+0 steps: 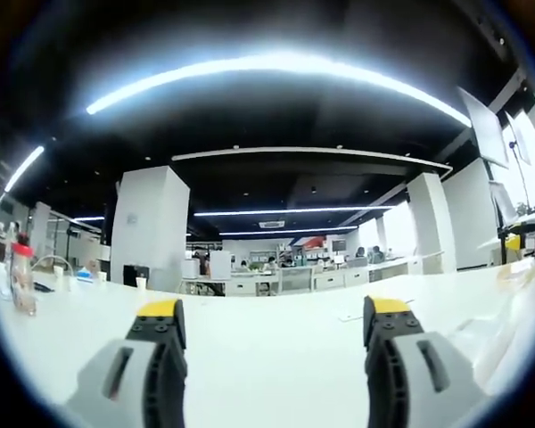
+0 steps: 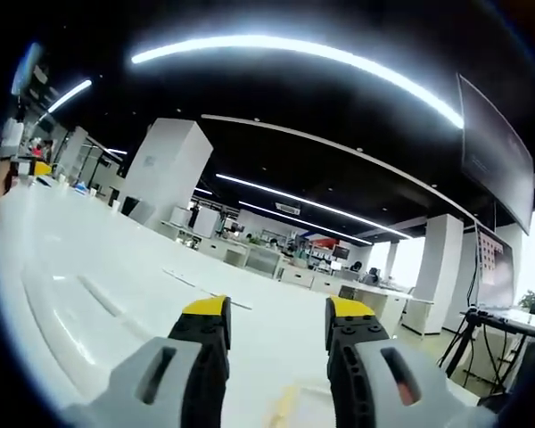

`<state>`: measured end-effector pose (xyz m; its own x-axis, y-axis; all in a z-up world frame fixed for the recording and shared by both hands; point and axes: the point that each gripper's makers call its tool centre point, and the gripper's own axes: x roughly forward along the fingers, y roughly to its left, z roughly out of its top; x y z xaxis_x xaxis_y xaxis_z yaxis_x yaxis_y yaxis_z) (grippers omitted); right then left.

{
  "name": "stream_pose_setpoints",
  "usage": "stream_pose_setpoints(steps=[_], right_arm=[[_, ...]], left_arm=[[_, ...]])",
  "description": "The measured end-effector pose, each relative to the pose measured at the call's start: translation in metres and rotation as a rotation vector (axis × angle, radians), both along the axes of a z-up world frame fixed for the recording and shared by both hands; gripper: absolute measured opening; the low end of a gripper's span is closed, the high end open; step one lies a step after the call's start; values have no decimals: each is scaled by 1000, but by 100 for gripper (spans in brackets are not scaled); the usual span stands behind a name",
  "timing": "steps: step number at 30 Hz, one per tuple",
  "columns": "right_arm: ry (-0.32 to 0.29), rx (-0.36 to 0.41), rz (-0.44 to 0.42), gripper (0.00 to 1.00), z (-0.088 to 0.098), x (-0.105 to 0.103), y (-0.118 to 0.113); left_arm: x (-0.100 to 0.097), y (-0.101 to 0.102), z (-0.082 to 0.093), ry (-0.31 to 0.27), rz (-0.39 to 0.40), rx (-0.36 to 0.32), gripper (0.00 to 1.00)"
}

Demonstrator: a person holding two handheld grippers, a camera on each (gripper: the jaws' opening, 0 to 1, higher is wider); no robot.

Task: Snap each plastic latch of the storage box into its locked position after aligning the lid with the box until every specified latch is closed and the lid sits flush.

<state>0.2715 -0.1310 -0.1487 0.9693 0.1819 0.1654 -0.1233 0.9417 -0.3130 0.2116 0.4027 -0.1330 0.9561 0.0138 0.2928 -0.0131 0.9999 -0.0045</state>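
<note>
Both tongs stand apart with nothing between them: my left tongs (image 1: 274, 328) and my right tongs (image 2: 277, 321) hover over the white table (image 1: 267, 348). At the far right edge of the left gripper view I see a clear plastic shape (image 1: 508, 312), cut off and blurred; I cannot tell if it's the storage box, or its long axis. A red-capped bottle (image 1: 21, 272) stands far left. No writing is readable.

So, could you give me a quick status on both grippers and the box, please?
Left gripper open, empty, over white table. Right gripper open, empty. Clear plastic at right edge of left view; can't tell if box. Nothing blocking.
</note>
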Motion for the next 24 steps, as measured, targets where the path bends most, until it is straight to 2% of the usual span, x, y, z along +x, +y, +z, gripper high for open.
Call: stream_pose_setpoints(steps=[3, 8, 14, 24], right_arm=[[3, 0, 4, 42, -1, 1, 1], [-1, -3, 4, 42, 0, 0, 1], [-16, 24, 0, 42, 4, -1, -5], [-17, 27, 2, 43, 4, -1, -6]], left_arm=[[1, -2, 0, 1, -16, -11, 82], [3, -1, -1, 11, -12, 9, 82], [5, 3, -4, 29, -9, 5, 82], [1, -9, 12, 20, -47, 53, 80]])
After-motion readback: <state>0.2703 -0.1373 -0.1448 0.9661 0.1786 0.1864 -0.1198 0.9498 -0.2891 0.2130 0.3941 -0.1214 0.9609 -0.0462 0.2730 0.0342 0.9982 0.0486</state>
